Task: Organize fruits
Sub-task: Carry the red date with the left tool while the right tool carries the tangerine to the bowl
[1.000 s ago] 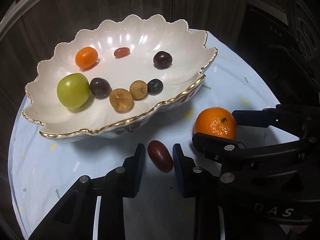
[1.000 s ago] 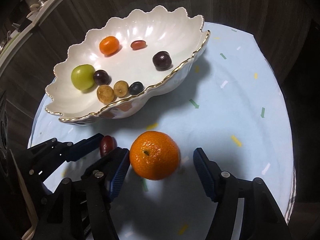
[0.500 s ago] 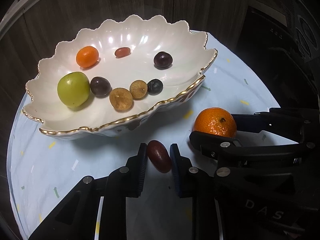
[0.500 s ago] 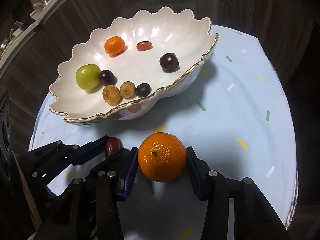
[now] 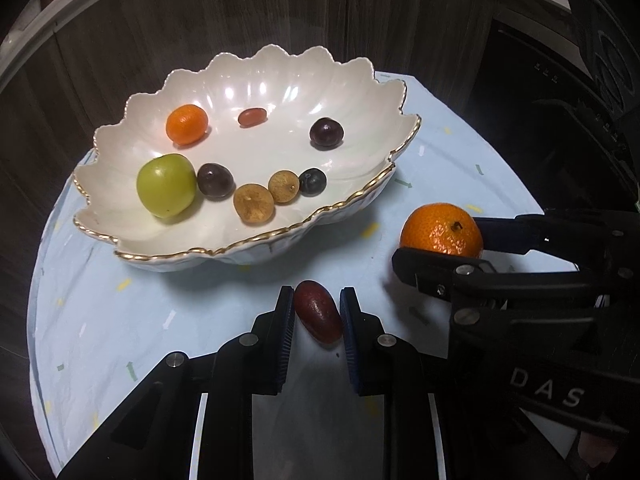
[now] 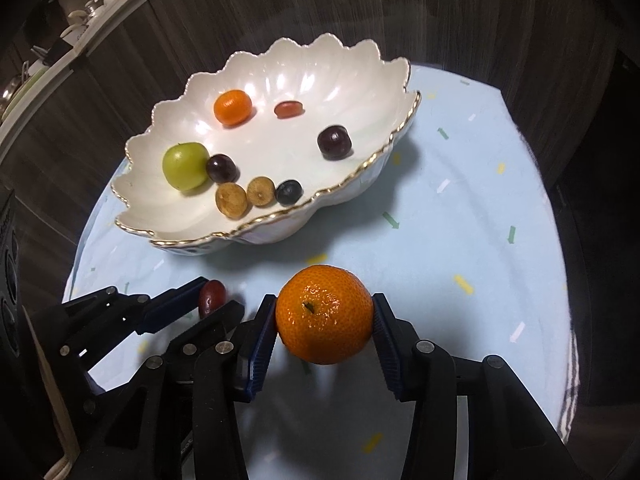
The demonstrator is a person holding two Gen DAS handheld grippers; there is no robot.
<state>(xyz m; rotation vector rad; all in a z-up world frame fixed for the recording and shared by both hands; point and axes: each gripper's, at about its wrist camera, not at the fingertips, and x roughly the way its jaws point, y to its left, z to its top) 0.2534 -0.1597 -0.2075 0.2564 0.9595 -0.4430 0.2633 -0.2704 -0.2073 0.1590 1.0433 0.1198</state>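
Observation:
A white scalloped bowl (image 5: 360,80) with a gold rim stands on the light blue tablecloth; it also shows in the right wrist view (image 6: 360,64). In it lie a small orange (image 5: 187,124), a green fruit (image 5: 166,185), dark grapes, two brown longans and a red oval fruit. My left gripper (image 5: 316,312) is shut on a dark red oval fruit (image 5: 318,317), in front of the bowl. My right gripper (image 6: 325,316) is shut on a large orange (image 6: 325,314), which also shows in the left wrist view (image 5: 441,236), to the right of the left gripper.
The round table (image 6: 480,208) has its edge close on the right and left. Dark wooden panels stand behind the bowl. A shelf with dishes (image 6: 80,4) shows at the upper left of the right wrist view.
Both grippers have closed: the left on the dark red fruit, the right on the large orange. Both views have risen slightly and the bowl looks a little farther off.

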